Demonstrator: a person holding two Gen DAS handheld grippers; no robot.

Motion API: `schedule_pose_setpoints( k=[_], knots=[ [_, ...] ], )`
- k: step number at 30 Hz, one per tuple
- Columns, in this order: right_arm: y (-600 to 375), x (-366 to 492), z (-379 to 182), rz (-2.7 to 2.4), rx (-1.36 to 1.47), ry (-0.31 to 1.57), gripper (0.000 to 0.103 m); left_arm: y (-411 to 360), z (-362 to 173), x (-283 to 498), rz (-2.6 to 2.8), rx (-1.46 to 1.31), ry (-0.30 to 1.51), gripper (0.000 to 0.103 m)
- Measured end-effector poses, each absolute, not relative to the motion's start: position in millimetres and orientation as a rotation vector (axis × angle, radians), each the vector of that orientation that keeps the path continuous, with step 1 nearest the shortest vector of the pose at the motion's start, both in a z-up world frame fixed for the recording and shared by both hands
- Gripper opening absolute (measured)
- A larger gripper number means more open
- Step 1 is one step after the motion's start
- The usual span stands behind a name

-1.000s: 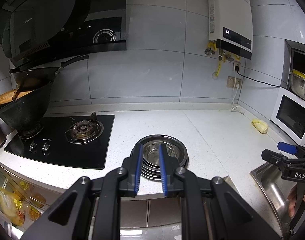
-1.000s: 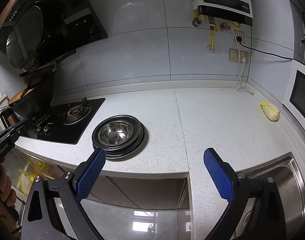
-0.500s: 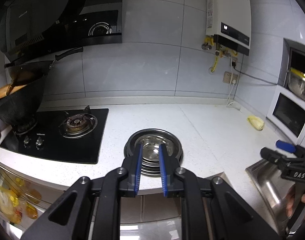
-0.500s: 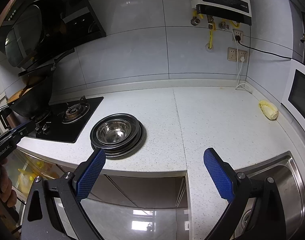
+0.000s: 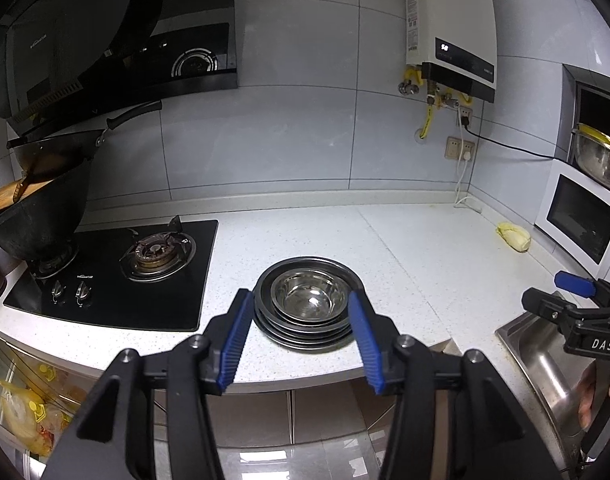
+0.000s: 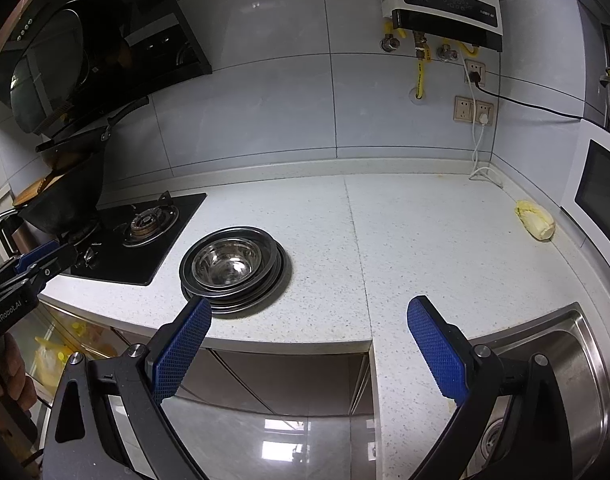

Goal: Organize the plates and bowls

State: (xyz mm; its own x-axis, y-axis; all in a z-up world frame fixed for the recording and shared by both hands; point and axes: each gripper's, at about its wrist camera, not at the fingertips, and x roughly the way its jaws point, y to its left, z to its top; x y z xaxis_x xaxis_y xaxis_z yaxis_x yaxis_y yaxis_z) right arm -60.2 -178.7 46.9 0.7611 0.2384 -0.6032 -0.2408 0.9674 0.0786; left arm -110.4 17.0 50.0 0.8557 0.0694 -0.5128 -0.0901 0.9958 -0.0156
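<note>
Your left gripper, jaws just opened and empty, hangs off the counter's front edge before the stacked plates and bowl; your right gripper gapes empty too.

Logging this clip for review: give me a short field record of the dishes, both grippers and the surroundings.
dishes: steel bowl nested on a stack of plates, on the white countertop
left gripper: open, jaws have just been opening, nothing between them, short of the stack
right gripper: open, empty, above the counter edge
left of stack: gas hob with black wok
right: sink, microwave, yellowish vegetable
</note>
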Motion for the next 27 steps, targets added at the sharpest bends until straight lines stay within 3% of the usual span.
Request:
schedule_pose_setpoints(
  k=[27],
  knots=[
    [-179.1, -54.3, 39.7, 0.266, -0.009, 0.669, 0.096, 25.8, 45.9, -101.5, 0.092, -0.064, 0.556, 0.048]
  ],
)
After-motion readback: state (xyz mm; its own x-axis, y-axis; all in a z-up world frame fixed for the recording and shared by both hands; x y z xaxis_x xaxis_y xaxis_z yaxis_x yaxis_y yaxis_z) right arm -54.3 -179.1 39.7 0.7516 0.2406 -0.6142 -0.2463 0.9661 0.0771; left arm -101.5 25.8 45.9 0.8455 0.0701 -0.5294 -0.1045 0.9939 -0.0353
